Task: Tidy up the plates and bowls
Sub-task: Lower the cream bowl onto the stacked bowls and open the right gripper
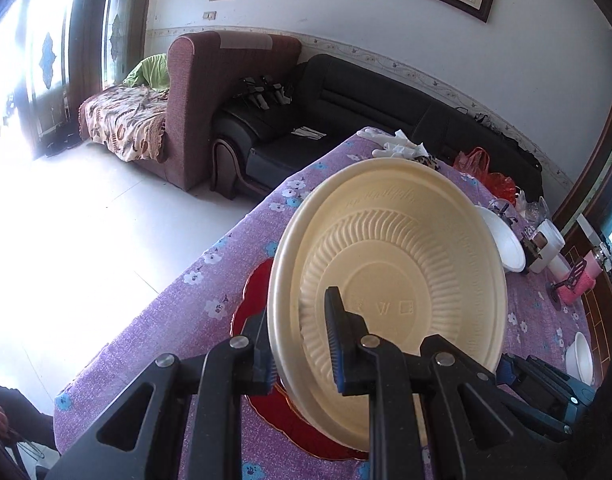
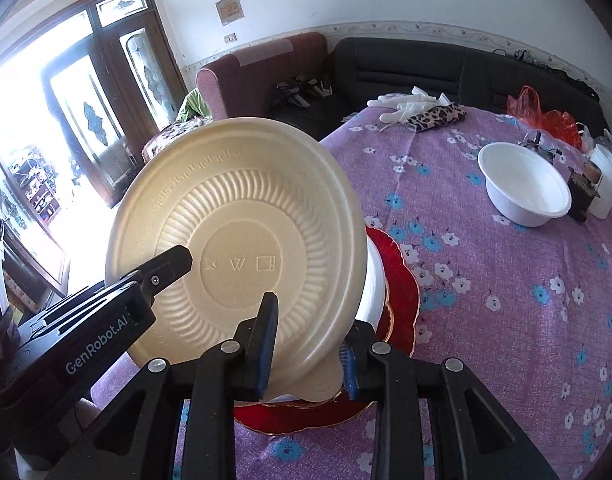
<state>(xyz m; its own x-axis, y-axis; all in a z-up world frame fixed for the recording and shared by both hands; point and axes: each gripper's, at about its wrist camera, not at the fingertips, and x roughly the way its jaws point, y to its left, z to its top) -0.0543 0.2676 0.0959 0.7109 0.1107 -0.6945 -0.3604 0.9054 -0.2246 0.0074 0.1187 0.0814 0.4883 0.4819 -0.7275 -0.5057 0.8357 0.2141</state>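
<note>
Cream plate held on edge by both grippers above the red plate.

The left gripper (image 1: 304, 354) pinches the near rim of the cream plate (image 1: 389, 264), one finger on each face, and the right gripper (image 2: 307, 354) pinches the rim beside it. The plate is tilted steeply, underside to the cameras, over a red plate (image 2: 401, 300) on the purple tablecloth (image 2: 505, 320), with something white (I cannot tell what) between them. My reading: stacking is partway done. The cream plate is not yet laid down, and a white bowl (image 2: 523, 192) well apart, plus a second one (image 1: 581, 356) at the table edge, are left to gather.
</note>
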